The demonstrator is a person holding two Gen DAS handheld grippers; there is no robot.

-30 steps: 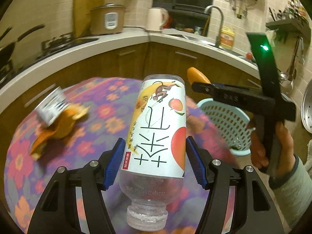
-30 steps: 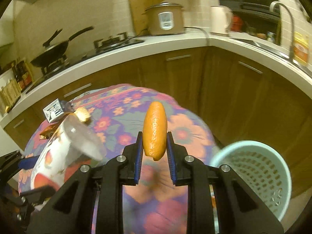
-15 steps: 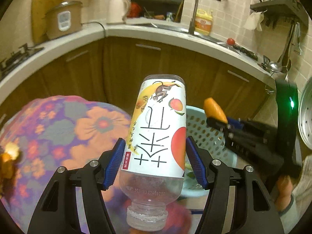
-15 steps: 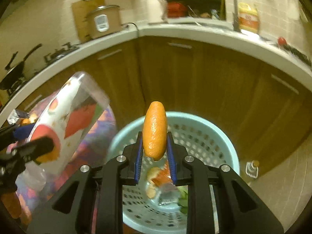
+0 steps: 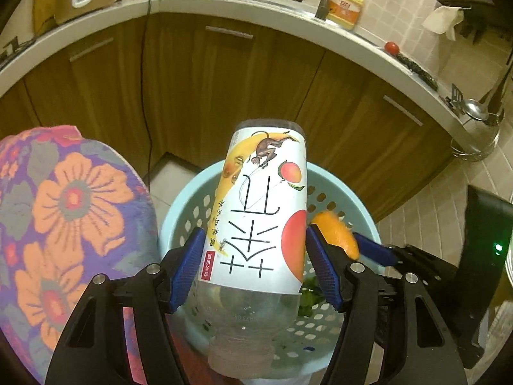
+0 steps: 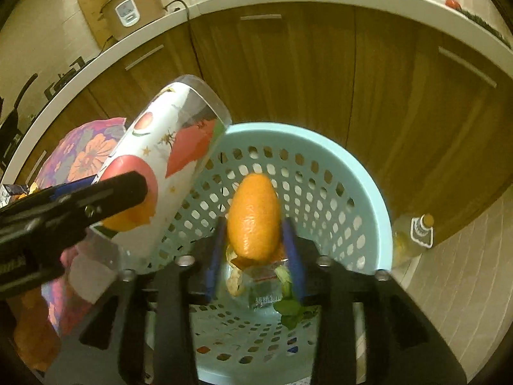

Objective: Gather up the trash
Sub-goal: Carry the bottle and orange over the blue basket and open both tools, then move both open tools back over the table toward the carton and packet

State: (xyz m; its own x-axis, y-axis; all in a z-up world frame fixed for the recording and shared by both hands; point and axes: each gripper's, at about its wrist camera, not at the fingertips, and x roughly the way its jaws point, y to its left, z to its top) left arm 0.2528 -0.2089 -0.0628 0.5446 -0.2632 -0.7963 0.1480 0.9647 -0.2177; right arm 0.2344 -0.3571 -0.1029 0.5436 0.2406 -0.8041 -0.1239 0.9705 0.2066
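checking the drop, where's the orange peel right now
In the right wrist view the orange peel sits between the opening right gripper jaws, directly over the blue basket, beside the bottle.

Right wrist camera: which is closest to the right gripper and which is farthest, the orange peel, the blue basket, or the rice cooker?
1. Orange peel, between the opening jaws of the right gripper.
2. Blue basket, just below and beyond the fingers.
3. Rice cooker, far off on the counter, upper left.
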